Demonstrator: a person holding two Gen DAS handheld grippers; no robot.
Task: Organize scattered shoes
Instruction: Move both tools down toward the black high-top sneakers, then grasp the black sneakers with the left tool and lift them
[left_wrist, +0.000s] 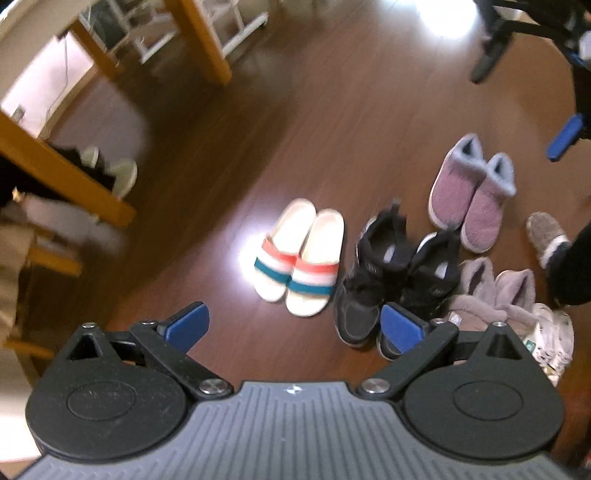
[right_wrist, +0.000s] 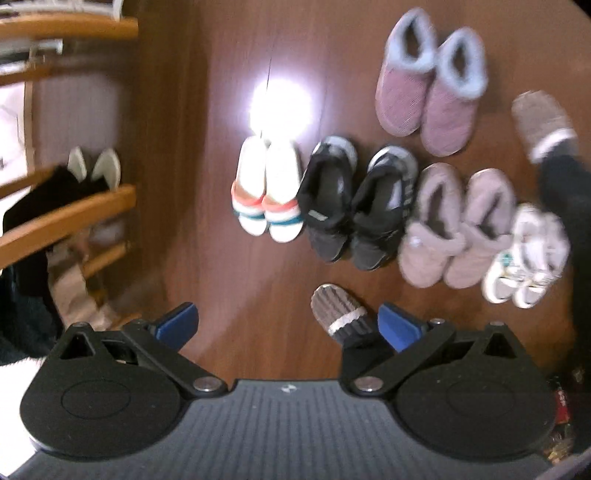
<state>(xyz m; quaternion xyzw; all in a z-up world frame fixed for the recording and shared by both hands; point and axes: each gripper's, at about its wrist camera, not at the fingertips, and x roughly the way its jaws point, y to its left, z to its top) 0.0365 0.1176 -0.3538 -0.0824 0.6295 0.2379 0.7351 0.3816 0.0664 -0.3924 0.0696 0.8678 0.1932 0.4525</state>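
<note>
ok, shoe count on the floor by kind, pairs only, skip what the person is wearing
Striped slides: 1 pair
Black sneakers: 1 pair
Purple fleece-lined slippers: 1 pair
Grey fuzzy slippers: 1 pair
White sneakers: 1 pair
Total: 5 pairs, 10 shoes

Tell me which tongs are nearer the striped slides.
Left, as far as the views show. The left tongs hang open just short of the striped slides, toes almost between the fingers. The right tongs are open too, farther back, slides higher in view.
</note>
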